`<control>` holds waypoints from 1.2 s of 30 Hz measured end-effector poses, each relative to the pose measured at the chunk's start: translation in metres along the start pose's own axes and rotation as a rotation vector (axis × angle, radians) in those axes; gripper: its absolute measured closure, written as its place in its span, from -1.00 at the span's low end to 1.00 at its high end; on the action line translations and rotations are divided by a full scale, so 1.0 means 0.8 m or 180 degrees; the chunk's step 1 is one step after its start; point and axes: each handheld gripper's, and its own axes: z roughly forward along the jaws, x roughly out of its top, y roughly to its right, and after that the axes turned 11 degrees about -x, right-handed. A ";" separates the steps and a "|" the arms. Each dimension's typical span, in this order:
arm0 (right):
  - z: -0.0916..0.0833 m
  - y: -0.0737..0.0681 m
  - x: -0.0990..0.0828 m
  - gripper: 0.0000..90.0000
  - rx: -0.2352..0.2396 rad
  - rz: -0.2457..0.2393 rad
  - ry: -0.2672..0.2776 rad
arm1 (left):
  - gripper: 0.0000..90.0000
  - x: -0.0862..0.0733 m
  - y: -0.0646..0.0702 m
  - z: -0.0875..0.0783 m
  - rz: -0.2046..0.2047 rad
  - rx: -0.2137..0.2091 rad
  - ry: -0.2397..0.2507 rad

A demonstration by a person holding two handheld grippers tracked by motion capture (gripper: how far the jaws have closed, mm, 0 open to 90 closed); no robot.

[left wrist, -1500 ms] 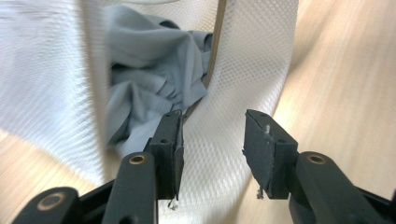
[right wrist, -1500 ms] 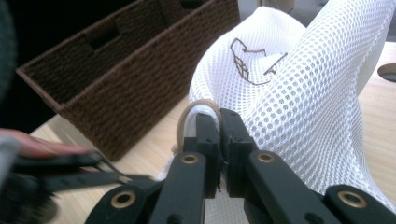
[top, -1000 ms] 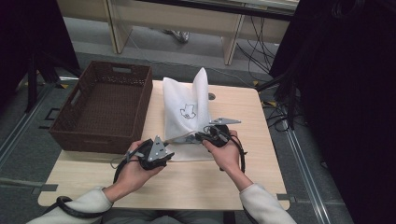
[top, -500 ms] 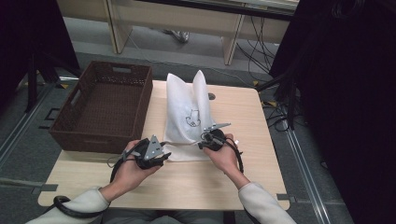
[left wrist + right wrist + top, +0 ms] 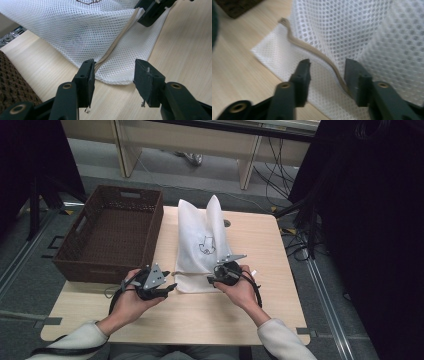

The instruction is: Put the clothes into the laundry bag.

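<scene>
A white mesh bag (image 5: 202, 240) with a small dark print lies lengthwise on the wooden table (image 5: 260, 310), part of it standing up in a fold. Along its near edge runs a beige zip (image 5: 117, 40). My left gripper (image 5: 167, 287) sits at the bag's near left corner. Its jaws have just been opening, and the mesh corner (image 5: 120, 72) lies loose between them. At the near right edge is my right gripper (image 5: 212, 279), whose jaws have just been opening too. In the right gripper view the zip (image 5: 312, 50) runs between the open jaws (image 5: 328, 72), with no pad pressing on it.
A brown woven basket (image 5: 80, 265) stands empty at the left, touching the table's left side next to the bag. Bare table lies near me and to the right of the bag. Desk legs and cables (image 5: 280, 175) are on the floor beyond.
The right gripper has come down to the table and let go of the bag's edge. The lifted mesh has sunk and the bag now lies narrower. The left gripper has stayed put.
</scene>
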 end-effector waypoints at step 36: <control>-0.087 0.113 -0.088 0.06 -0.0716 0.0569 0.0699 | -0.08 -0.054 0.006 -0.048 -0.0287 -0.0133 0.0049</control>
